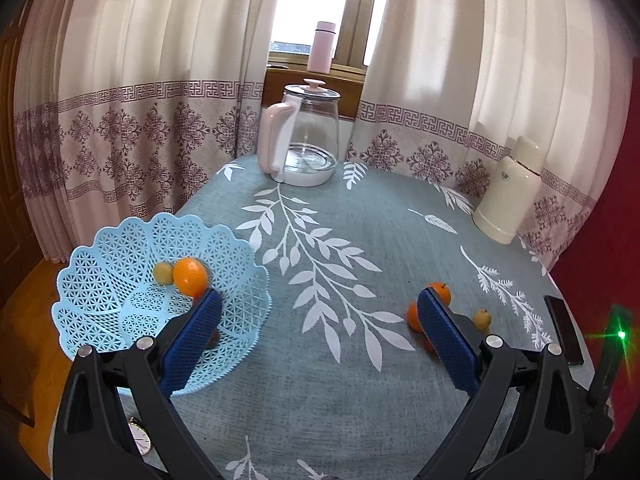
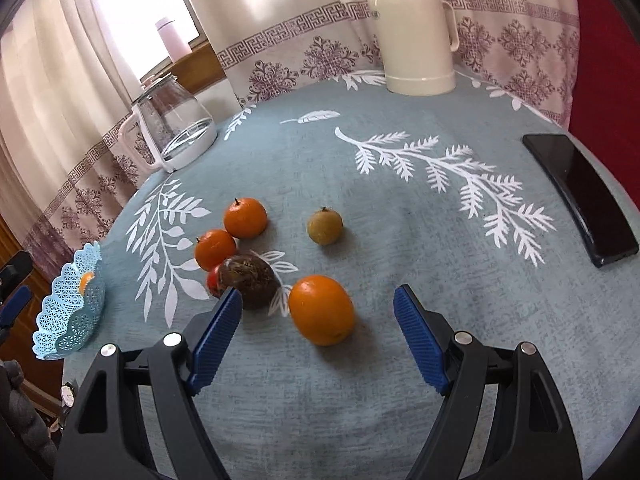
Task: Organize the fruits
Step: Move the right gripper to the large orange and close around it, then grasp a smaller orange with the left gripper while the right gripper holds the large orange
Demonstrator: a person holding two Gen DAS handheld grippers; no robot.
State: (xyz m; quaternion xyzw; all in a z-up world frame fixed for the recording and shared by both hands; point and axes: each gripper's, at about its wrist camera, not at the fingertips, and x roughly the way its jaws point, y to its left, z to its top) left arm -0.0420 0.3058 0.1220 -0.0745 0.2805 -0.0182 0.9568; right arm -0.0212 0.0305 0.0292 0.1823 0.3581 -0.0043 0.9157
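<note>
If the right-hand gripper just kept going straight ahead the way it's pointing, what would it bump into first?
Most likely the large orange. It lies on the tablecloth just ahead of the open right gripper, roughly between the fingertips. Depth is hard to judge through the fisheye, but nothing else sits nearer in that line.

red fruit (image 2: 213, 280) mostly hidden behind brown fruit (image 2: 250, 280) | watch (image 1: 140, 438) partly hidden

The desk (image 2: 320, 420) wears a grey-blue cloth printed with white leaf sprays. The lattice basket (image 1: 120, 248) is pale blue, holding an orange (image 1: 190, 277) and a yellow-green fruit (image 1: 163, 273). Both tongs have blue ribbed pads (image 2: 218, 340) on black arms. The curtains (image 1: 140, 120) are cream with purple key-pattern borders; the flask (image 2: 412, 32) is cream, the phone (image 2: 580, 196) glossy black
</note>
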